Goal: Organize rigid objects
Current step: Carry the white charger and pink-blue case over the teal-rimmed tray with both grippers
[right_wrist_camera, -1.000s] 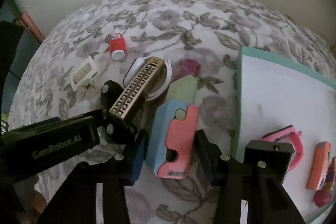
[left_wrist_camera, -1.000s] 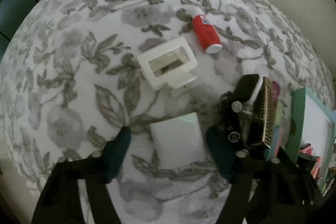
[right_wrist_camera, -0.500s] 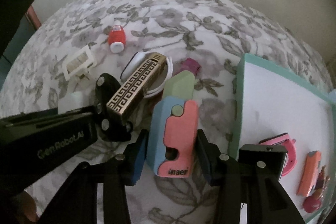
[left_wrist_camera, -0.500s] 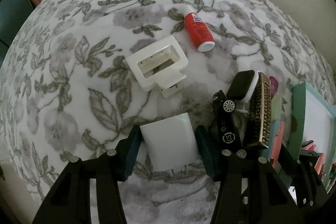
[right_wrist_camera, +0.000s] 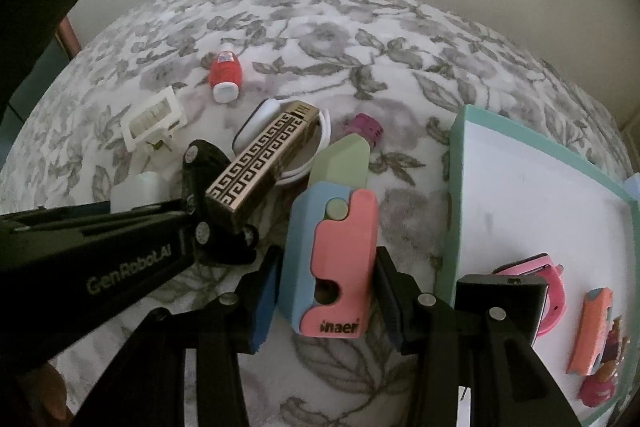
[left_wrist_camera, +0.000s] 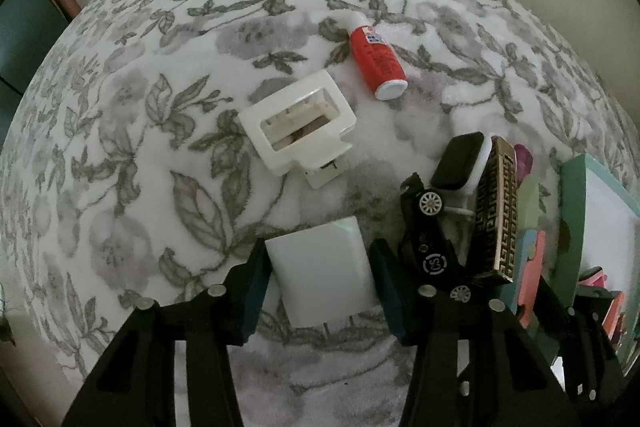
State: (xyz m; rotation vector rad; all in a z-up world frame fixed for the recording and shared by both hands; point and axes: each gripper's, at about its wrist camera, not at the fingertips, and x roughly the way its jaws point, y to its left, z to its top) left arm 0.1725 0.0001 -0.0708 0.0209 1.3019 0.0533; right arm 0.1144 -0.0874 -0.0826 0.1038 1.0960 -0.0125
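On a bed covered with a grey floral blanket (left_wrist_camera: 168, 131), both grippers point steeply down, each over its own thing. The left gripper (left_wrist_camera: 320, 279) straddles a white plug adapter (left_wrist_camera: 322, 273) lying flat on the blanket; its jaws have just been closing, and the left pad looks to be touching the adapter's edge while a sliver of gap seems to remain on the right side, so a firm clamp cannot be confirmed. The right gripper (right_wrist_camera: 326, 297) has a blue-and-pink block (right_wrist_camera: 334, 263) between its pads, which sit against or just beside its flanks; whether they truly press is hard to tell. Just beside the left gripper's right finger lies a black toy car (left_wrist_camera: 430, 239), with a patterned gold bar (left_wrist_camera: 496, 211) leaning over it and a smartwatch (left_wrist_camera: 460, 163) behind. The likely trouble is there: if the adapter is lifted or the finger shifts sideways, it may catch the car and tip the gold bar. The adapter's smooth, slightly tilted faces may also slip from an uneven pinch, and the soft blanket gives little support. For the right gripper, the block touches a green piece (right_wrist_camera: 344, 159) at its far end, which could be dragged along. A teal-rimmed tray (right_wrist_camera: 456, 163), already holding a pink watch (right_wrist_camera: 554, 291), appears to be the destination; its raised rim could snag a low carry. A white clip (left_wrist_camera: 298, 123) and red bottle (left_wrist_camera: 378, 65) lie well apart.
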